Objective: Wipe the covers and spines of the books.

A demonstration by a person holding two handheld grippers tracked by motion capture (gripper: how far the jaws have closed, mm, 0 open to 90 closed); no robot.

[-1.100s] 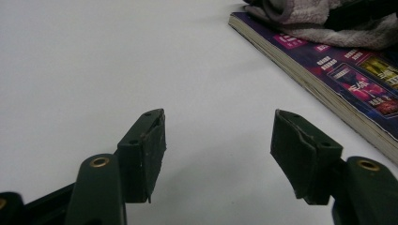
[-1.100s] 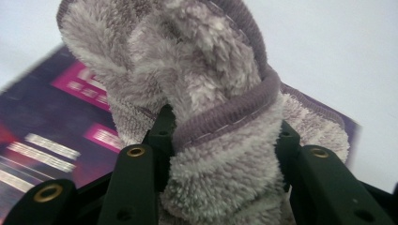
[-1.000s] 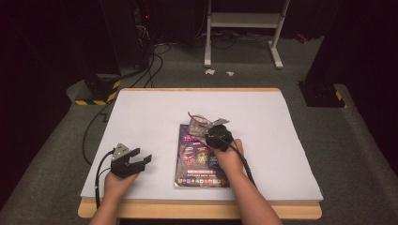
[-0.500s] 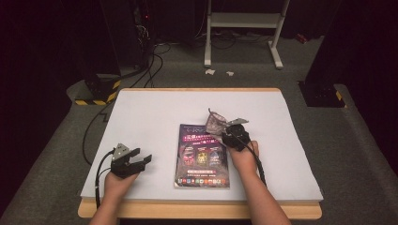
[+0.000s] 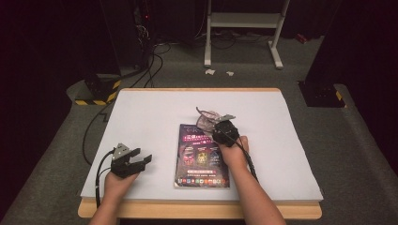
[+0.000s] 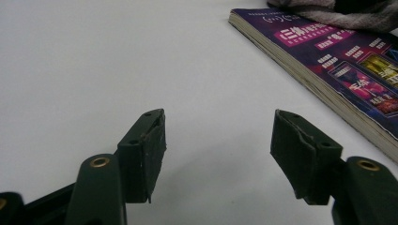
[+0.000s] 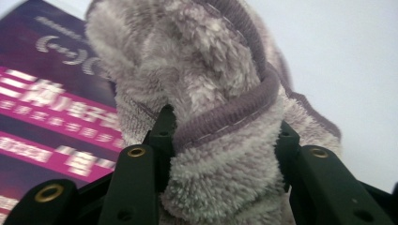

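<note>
One fluffy slipper [image 7: 206, 117], grey-lilac with a corded trim, pinched between the jaws of the right hand-held gripper [image 5: 220, 125]. Held over the far end of the book [image 5: 202, 155], partly above the white table [image 5: 141, 117]; whether touching the cover, hard to tell. Looks soft, light and squashy, so likely to sag and swing once lifted; not fragile, not slippery thanks to the plush. Best held where held now, across the thick body just under the trim, with the cord as a stop against sliding out. Long axis running away from the jaws, toward the far-left of the table in the high view; which end is the toe, not clear. Left hand-held gripper [image 5: 136, 161] resting near the front left edge, jaws spread, nothing between them.
</note>
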